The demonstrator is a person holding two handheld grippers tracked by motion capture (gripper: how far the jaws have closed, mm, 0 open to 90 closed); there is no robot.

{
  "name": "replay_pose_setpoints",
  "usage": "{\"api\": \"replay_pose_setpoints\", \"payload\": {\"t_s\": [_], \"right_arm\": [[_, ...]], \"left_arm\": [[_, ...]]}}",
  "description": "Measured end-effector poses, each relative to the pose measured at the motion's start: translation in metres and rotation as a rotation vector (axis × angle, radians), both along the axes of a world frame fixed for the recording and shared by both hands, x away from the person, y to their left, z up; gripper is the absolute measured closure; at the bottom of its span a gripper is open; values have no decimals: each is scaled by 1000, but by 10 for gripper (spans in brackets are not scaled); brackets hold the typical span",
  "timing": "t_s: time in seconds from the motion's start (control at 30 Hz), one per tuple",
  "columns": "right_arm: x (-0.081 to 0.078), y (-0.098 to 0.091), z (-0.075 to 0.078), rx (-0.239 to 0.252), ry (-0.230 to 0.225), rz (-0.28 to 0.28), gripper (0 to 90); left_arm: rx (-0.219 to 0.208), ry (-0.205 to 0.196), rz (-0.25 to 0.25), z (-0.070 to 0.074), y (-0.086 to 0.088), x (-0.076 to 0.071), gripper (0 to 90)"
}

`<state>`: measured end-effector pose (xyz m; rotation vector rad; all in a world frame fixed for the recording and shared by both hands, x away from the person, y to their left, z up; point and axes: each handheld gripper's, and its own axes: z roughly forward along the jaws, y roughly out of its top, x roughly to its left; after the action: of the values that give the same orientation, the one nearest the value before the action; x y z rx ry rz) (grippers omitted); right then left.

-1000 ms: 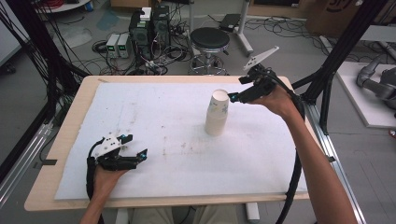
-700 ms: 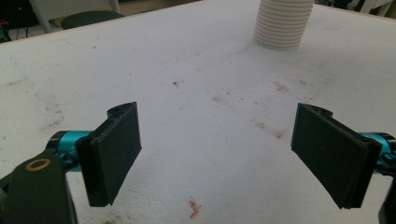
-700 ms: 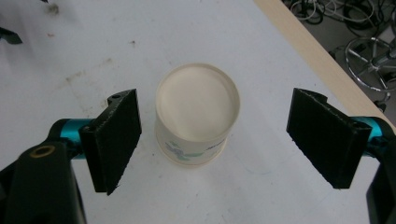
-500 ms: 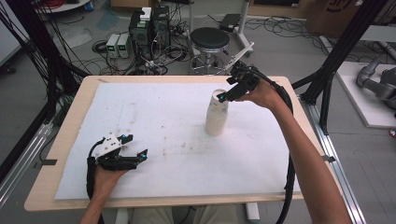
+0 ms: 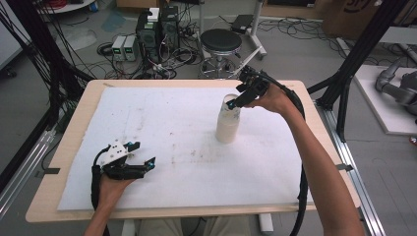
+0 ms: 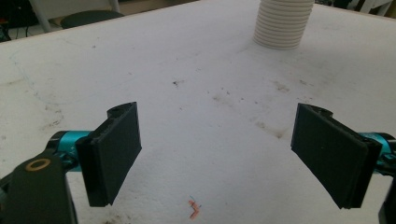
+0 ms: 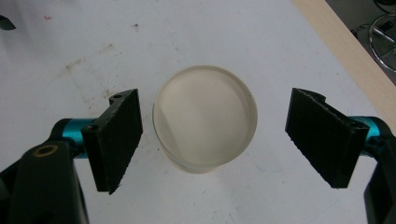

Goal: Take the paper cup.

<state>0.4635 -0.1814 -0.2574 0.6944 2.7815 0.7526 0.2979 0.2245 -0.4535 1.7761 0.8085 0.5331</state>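
Stack of white paper cups (image 5: 228, 123) stands upright on the white sheet (image 5: 162, 123) covering the wooden table (image 5: 83, 103), right of centre and toward the far edge. Long axis vertical. In the right gripper view the top of the stack (image 7: 204, 122) reads as a pale smooth disc w/ a thin rim, seen from straight above; cannot tell whether that's a cup base or an open mouth. In the left gripper view the stack's lower part (image 6: 283, 23) shows as tight ribbed rings, far up the sheet. No print, logo or label readable on the cups.

Right gripper (image 5: 235, 103) is above the stack's top, pointing down at it, held by the person's right hand (image 5: 273, 98). Its jaws are spread wide, one each side of the disc, the left-hand jaw close to the rim w/ a slim gap, the other well clear; neither touches. Black cable (image 5: 300, 147) trails back along the forearm.

Left gripper (image 5: 142, 156) sits low over the sheet near the front-left, held by the left hand (image 5: 112, 184), well apart from the cups. Jaws spread wide, nothing between them. A small orange-red scrap (image 6: 194, 208) lies on the sheet just ahead of them; sheet has grey smudges (image 6: 275, 130).

Beyond the table: a black round stool (image 5: 221, 43) and electronics boxes (image 5: 156, 24) among cables on the floor. No legible writing there.
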Motion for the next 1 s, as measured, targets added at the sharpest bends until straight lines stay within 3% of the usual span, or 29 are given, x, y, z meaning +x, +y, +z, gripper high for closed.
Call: {"api": "replay_pose_setpoints", "payload": {"t_s": [0.1, 0.17, 0.27, 0.37, 1.0], "right_arm": [[1, 0, -1, -2, 12, -7, 199], [1, 0, -1, -7, 23, -3, 259], [3, 1, -2, -3, 28, 8, 279], [3, 2, -3, -5, 36, 18, 370], [1, 0, -1, 1, 44, 28, 380]], "left_arm": [[0, 1, 1, 0, 0, 0, 158], [0, 0, 1, 0, 0, 0, 158], [1, 1, 1, 0, 0, 0, 158], [0, 1, 2, 0, 0, 0, 158], [6, 4, 2, 0, -1, 0, 158]]}}
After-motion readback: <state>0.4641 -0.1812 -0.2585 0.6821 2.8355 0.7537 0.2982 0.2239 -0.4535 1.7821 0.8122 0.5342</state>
